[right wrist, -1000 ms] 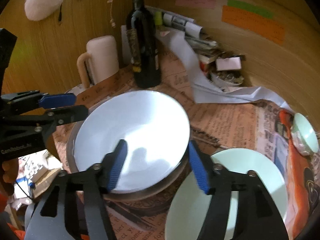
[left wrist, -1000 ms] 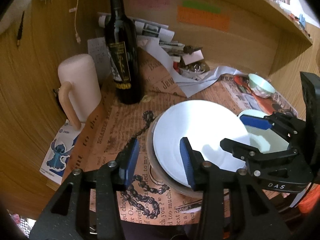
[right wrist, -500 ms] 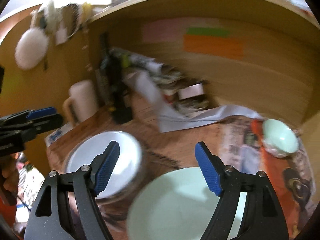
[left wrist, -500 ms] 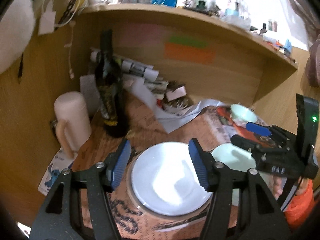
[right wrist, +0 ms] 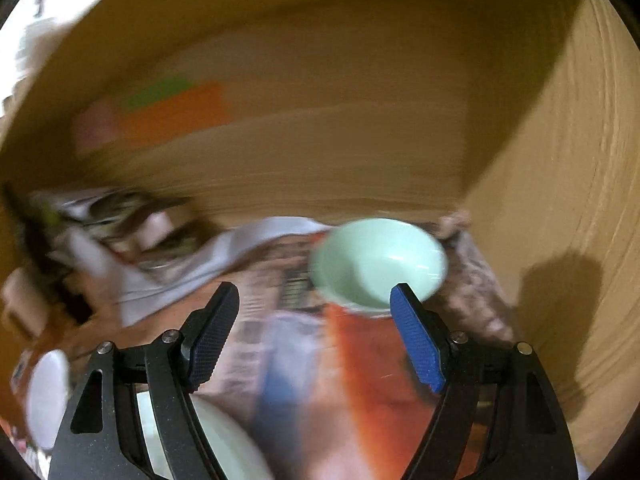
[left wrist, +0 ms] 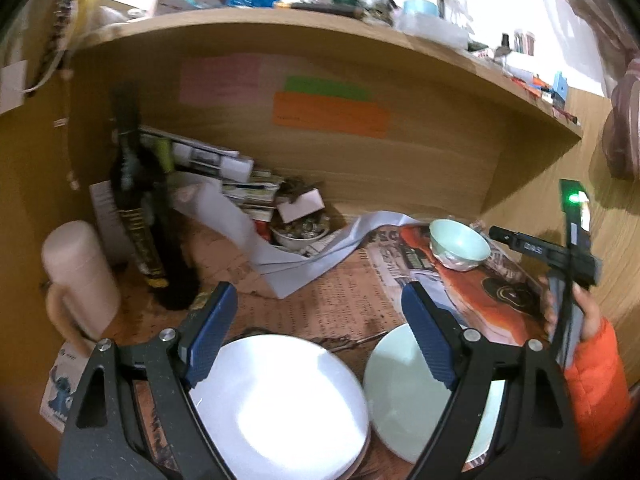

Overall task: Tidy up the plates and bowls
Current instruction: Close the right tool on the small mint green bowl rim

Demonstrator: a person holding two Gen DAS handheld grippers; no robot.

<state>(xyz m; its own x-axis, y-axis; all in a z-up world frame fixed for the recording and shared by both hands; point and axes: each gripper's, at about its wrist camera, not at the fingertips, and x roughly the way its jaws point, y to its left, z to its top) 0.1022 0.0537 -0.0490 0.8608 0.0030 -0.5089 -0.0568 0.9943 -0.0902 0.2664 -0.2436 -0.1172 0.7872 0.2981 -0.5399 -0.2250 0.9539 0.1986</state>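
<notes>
Currently left gripper [left wrist: 316,340] has jaws spreading apart, nothing between the pads; white plate [left wrist: 280,408] lies just below and between its fingers, stacked on a darker dish whose rim peeks out underneath, nothing in it. Pale green plate [left wrist: 400,392] sits just beside the white one, partly hidden behind the right-hand finger [left wrist: 428,344], also bare. Small green bowl [left wrist: 459,242] is well beyond the fingertips, off to the right, on newspaper [left wrist: 340,300]; inside looks empty. Further back, between the fingers' lines, a small dish [left wrist: 300,232] holds crumpled foil-like bits, cannot tell what exactly. Dark bottle [left wrist: 148,216] and cream mug [left wrist: 80,276] stand beyond the left-hand finger. Right gripper [right wrist: 314,336] is released, fingers wide, gripping nothing; its view is motion-blurred. Small green bowl [right wrist: 378,262] is just ahead of its right-hand fingertip, not between the pads, empty. Pale green plate [right wrist: 212,440] edge shows under the left-hand finger, near the bottom. In the left view, the right gripper [left wrist: 516,240] is seen side-on near the bowl, held by a hand [left wrist: 588,312] in an orange sleeve [left wrist: 596,392].
</notes>
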